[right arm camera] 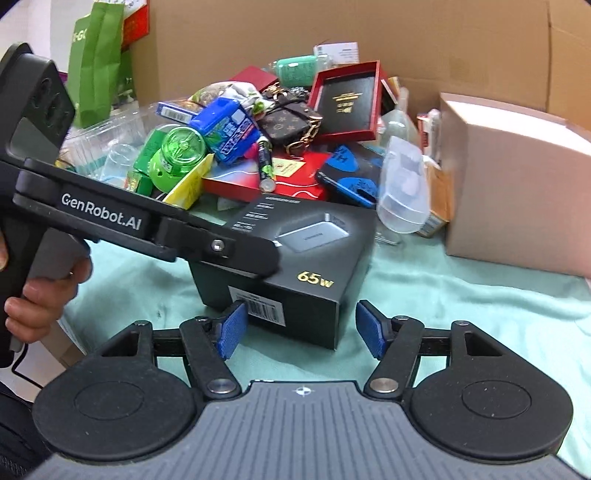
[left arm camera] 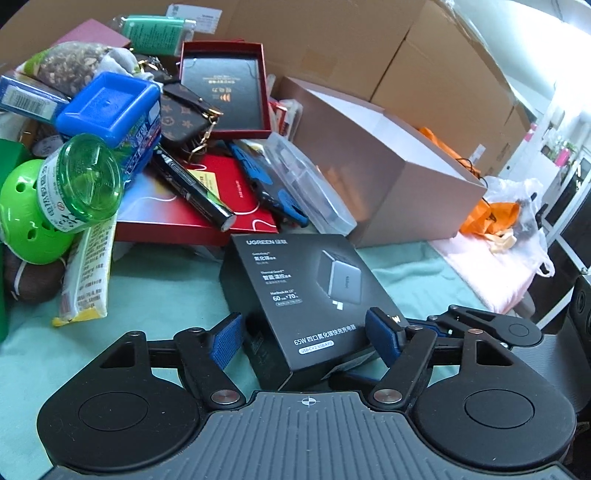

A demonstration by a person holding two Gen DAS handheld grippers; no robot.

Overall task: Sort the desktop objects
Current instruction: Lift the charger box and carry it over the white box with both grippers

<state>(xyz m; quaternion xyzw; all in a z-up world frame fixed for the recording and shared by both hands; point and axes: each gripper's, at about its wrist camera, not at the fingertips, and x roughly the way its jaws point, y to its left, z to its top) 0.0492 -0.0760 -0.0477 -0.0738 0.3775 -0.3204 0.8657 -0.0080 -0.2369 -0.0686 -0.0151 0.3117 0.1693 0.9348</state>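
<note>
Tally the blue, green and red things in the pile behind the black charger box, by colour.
Blue: 1, the blue-lidded container
Green: 3, the clear green cap, the lime perforated ball, the mint pack
Red: 2, the open red tray, the flat red box
Total: 6

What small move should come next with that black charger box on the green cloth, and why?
Probably close the left gripper on the black charger box. In the left wrist view its blue pads already sit on either side of the box's near end with gaps showing, so nothing is gripped yet. The right gripper is open too, its pads short of the box, so the left looks better placed to lift it.
</note>
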